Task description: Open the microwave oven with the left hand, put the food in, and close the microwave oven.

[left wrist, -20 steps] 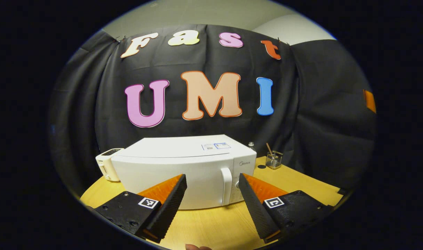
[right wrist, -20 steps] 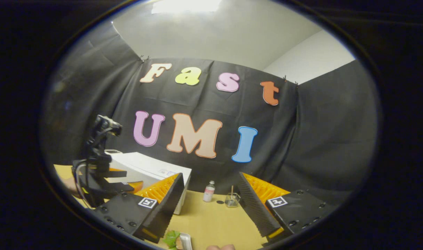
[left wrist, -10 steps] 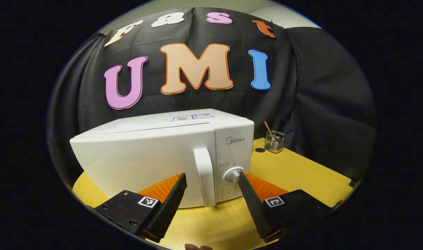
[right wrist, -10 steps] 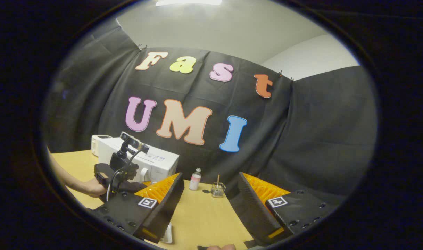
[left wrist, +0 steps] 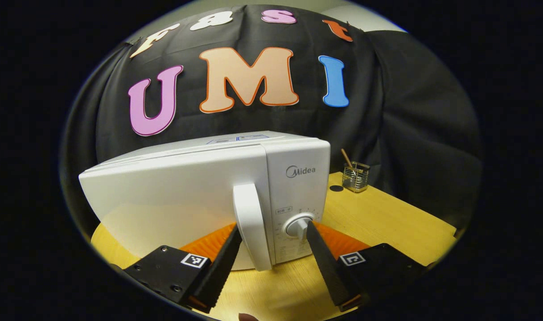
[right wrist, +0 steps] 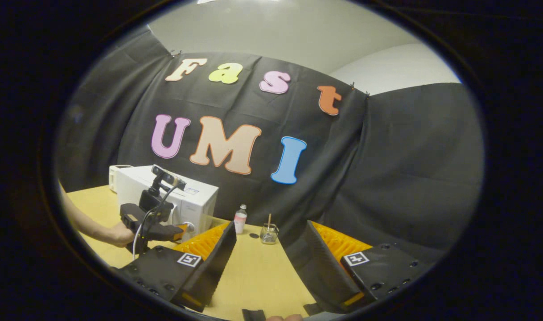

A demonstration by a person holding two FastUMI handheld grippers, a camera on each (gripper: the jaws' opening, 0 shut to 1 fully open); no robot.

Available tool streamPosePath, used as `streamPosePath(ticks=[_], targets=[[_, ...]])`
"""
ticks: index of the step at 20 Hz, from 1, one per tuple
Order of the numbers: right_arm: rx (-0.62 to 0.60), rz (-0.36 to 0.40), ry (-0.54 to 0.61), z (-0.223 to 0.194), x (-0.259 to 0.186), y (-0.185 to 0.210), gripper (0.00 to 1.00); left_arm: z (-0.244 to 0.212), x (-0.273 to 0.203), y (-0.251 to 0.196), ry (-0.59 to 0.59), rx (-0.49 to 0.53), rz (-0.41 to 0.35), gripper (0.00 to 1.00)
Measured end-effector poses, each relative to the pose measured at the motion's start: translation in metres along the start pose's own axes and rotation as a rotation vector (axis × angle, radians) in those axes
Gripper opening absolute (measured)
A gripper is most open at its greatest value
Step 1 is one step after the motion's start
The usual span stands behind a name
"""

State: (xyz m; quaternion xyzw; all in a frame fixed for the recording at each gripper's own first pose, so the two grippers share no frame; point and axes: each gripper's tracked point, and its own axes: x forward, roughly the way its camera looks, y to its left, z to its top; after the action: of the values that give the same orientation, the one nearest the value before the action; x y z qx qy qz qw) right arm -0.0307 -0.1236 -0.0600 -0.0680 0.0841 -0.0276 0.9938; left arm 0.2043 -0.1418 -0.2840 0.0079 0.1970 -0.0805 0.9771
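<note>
Step in hand: getting my left gripper onto the microwave door handle. Its fingers are spread wide, with the handle between them nearer the left finger and the control dial just at the tip of the right finger. Nothing gripped yet. The door looks fully closed.

To do this well I want the handle centred between the fingers, not the dial. So I'd shift the gripper a bit left, push in until the fingers reach past the handle's sides, then close. The dial sits just beside the handle and could get caught or turned if I close from here. Once clamped, I'd pull along an arc about the hinge, which I judge is on the door's far left edge, instead of straight back. A straight pull could drag the whole oven across the counter.

My right gripper hangs over bare counter, fingers wide and holding nothing. From its view the left gripper and the hand holding it sit at the microwave's front. A small bottle and a glass jar stand behind, well clear. I can't make out the food, so I can't say where it is.
</note>
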Motion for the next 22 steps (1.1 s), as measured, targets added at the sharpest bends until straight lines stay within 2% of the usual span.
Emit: streamPosePath(ticks=[1,5,6,7,14,18,22], targets=[[0.002,0.0,0.003,0.0,0.001,-0.001,0.97,0.001,0.0,0.003,-0.004,0.002,0.013,0.9],[0.003,-0.006,0.008,-0.004,0.002,-0.006,0.97,-0.002,0.004,0.016,0.004,0.018,0.058,0.6],[0.004,-0.006,0.007,-0.003,0.002,-0.006,0.97,-0.004,0.006,0.019,0.004,0.009,0.059,0.41],[0.004,-0.006,0.008,-0.004,0.002,-0.007,0.97,-0.001,0.003,0.019,-0.015,-0.009,0.056,0.32],[0.027,0.004,0.002,-0.002,0.0,-0.003,0.99,-0.002,0.002,0.015,-0.001,-0.024,0.003,0.17],[0.037,0.013,-0.006,0.0,0.001,-0.001,0.97,-0.002,-0.002,0.015,0.018,-0.055,-0.001,0.07],[0.034,0.002,-0.016,0.001,0.001,-0.005,0.97,-0.001,-0.001,0.014,0.026,-0.045,-0.01,0.06]])
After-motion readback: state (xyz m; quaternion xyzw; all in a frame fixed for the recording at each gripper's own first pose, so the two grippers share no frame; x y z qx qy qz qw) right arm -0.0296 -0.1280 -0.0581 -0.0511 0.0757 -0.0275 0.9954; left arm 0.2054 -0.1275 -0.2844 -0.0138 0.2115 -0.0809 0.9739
